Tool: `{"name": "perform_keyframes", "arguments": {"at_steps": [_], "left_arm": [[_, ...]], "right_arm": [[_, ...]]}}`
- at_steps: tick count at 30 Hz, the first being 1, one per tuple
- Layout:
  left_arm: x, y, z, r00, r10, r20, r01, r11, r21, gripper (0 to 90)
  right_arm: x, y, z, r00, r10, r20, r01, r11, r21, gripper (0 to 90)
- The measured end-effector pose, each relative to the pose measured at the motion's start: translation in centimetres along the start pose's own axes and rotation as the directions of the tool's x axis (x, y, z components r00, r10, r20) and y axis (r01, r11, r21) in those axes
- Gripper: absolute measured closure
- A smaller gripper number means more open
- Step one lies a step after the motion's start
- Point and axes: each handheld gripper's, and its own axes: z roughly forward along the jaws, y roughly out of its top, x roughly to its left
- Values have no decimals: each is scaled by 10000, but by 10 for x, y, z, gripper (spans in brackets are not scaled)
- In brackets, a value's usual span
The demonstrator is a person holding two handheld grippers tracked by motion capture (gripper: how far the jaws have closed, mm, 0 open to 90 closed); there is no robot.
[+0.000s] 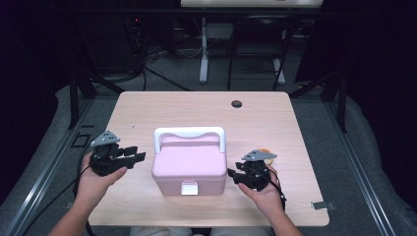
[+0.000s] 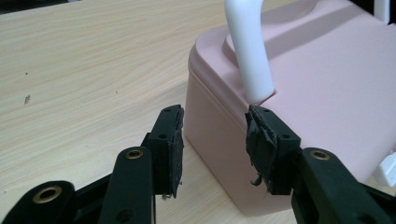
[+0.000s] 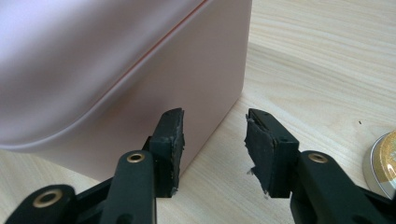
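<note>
A pink lidded box (image 1: 189, 165) with a white handle (image 1: 189, 132) and a white front latch (image 1: 189, 187) stands in the middle of the table. My left gripper (image 1: 139, 154) is open just left of the box, its jaws pointing at the box's left side. In the left gripper view the box's corner (image 2: 219, 135) lies between the open fingertips, near the handle's foot (image 2: 254, 60). My right gripper (image 1: 231, 175) is open at the box's right side; in the right gripper view the box's lower corner (image 3: 205, 93) sits just ahead of the jaws.
A small round gold-topped tin (image 1: 265, 153) lies on the wooden table (image 1: 196, 105) behind my right gripper, also at the right edge (image 3: 385, 163) of the right gripper view. A dark hole (image 1: 237, 103) marks the table's far side. Black frames and cables stand beyond.
</note>
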Motion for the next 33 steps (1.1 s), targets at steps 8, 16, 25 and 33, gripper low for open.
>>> {"name": "perform_keyframes", "arguments": {"at_steps": [8, 16, 25, 33], "left_arm": [[-2, 12, -2, 9998, -6, 207, 7, 10000, -46, 532], [-13, 25, 11, 9984, 301, 473, -307, 9995, 124, 507], [-11, 30, 35, 9973, 11, 732, -30, 9996, 269, 497], [-13, 32, 43, 9971, -24, 767, 1, 9995, 301, 540]], "right_arm": [[-1, -1, 2, 10000, 41, -23, -41, 10000, 38, 535], [-2, -2, 3, 9999, 118, -38, -118, 9999, 101, 532], [-4, -4, 5, 9999, 118, -43, -117, 9998, 154, 528], [-4, -5, 5, 9998, 177, -39, -176, 9997, 176, 523]]}}
